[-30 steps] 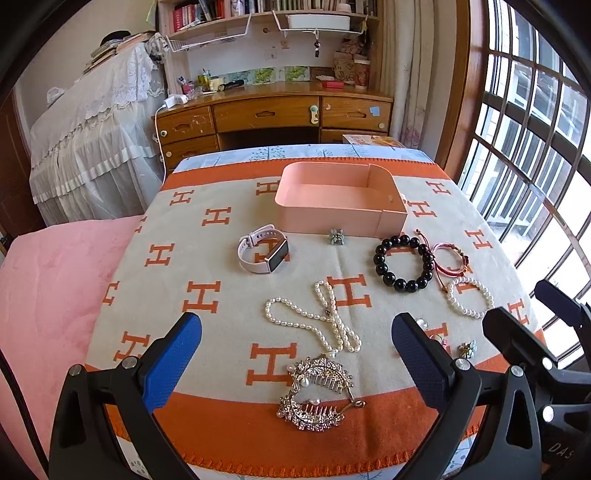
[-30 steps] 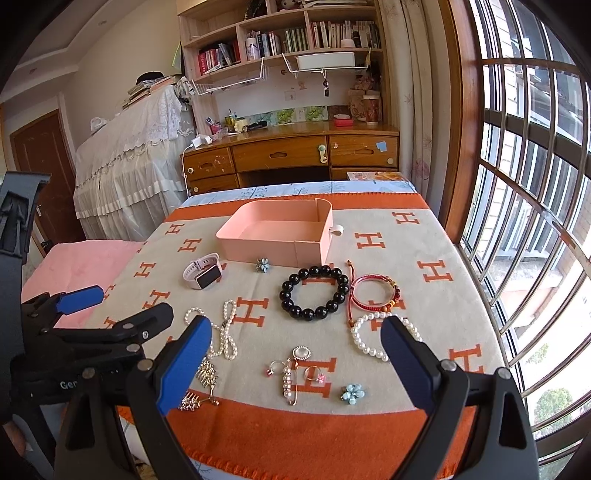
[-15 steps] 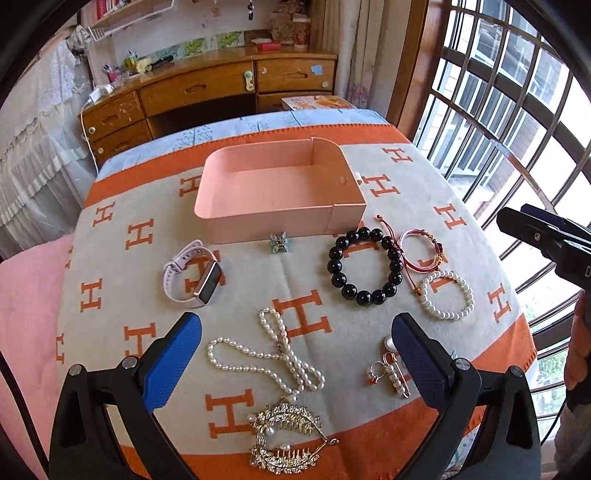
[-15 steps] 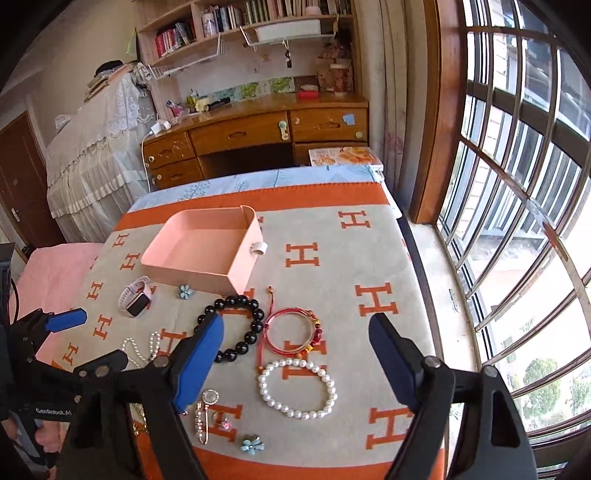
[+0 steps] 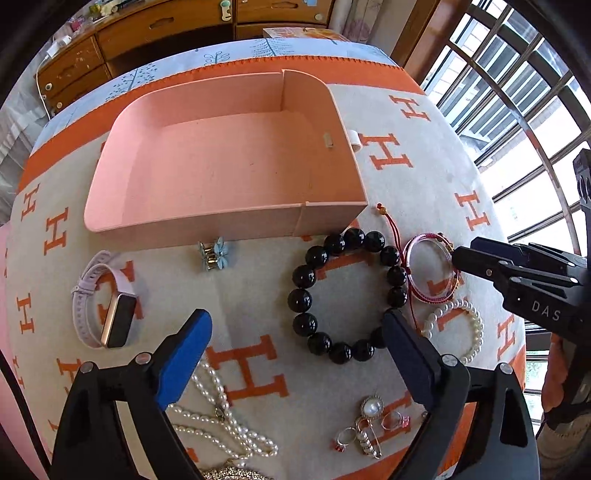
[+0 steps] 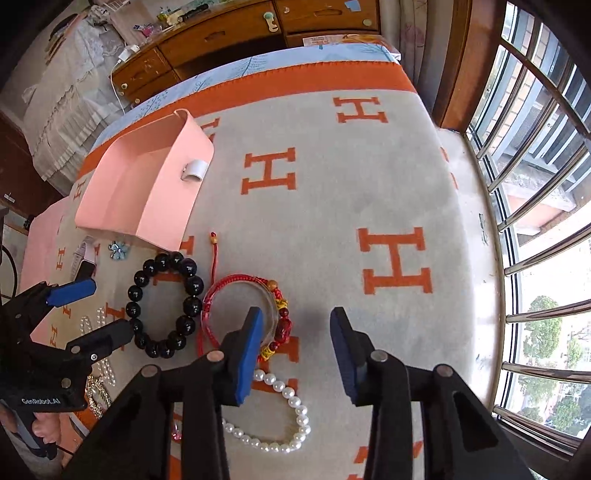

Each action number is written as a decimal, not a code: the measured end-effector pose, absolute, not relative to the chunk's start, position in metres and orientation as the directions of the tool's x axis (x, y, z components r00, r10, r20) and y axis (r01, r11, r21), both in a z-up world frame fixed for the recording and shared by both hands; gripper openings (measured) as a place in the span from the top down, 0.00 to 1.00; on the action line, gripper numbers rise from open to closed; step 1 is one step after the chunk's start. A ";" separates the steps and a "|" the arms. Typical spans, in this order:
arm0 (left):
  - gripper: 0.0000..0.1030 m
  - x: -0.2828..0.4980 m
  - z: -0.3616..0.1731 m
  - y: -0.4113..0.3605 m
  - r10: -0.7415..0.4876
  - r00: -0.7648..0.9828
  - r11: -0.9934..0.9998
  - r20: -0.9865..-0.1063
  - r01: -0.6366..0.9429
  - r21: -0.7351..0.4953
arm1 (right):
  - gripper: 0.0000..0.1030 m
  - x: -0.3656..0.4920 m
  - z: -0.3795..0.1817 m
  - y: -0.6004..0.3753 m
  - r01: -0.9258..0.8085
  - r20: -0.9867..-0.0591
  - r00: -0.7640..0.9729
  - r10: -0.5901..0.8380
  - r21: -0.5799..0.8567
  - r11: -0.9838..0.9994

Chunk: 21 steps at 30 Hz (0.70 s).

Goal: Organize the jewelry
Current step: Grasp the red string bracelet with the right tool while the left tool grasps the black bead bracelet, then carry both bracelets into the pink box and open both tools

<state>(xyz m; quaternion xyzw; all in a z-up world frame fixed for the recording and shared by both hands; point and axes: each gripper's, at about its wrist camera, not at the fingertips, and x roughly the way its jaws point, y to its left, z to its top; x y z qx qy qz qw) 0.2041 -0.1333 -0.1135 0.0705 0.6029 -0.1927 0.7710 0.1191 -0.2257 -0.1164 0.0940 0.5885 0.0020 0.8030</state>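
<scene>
An empty pink tray stands on the H-patterned blanket; it also shows in the right wrist view. In front of it lie a black bead bracelet, a red cord bracelet, a white pearl bracelet, a pearl necklace, a blue flower clip, a pale watch and a pin with rings. My left gripper is open above the black bracelet. My right gripper is open, its left finger over the red bracelet.
A wooden desk with drawers stands behind the bed. Barred windows run along the right edge. A pink blanket lies to the left. A gold hair comb sits at the near edge.
Both grippers have moved forward and down toward the blanket. The left now hovers over the black bracelet, the right over the red bracelet. No object has moved.
</scene>
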 end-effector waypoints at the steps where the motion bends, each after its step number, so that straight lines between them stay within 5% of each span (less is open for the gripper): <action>1: 0.11 0.208 -0.116 -0.136 -0.210 0.193 0.917 -0.958 0.378 -0.125 | 0.68 0.121 -0.117 -0.224 0.103 -0.946 0.302 0.116 0.153 0.983; 6: 0.24 0.220 -0.130 -0.144 -0.205 0.155 0.924 -0.967 0.356 -0.139 | 0.74 0.126 -0.125 -0.195 0.050 -0.955 0.282 0.096 0.115 0.992; 14: 0.32 0.224 -0.139 -0.151 -0.185 0.123 0.925 -0.975 0.356 -0.131 | 0.80 0.130 -0.129 -0.160 0.002 -0.959 0.277 0.065 0.068 0.998; 16: 0.41 0.225 -0.138 -0.153 -0.158 0.140 0.930 -0.977 0.355 -0.099 | 0.88 0.128 -0.130 -0.158 -0.008 -0.958 0.277 0.073 0.074 0.997; 20: 0.87 0.225 -0.139 -0.164 -0.128 0.154 0.927 -0.980 0.371 -0.063 | 0.90 0.127 -0.127 -0.157 -0.017 -0.956 0.285 0.073 0.071 0.997; 21: 0.87 0.225 -0.140 -0.165 -0.137 0.143 0.926 -0.980 0.369 -0.075 | 0.90 0.125 -0.124 -0.160 -0.016 -0.955 0.286 0.081 0.080 0.997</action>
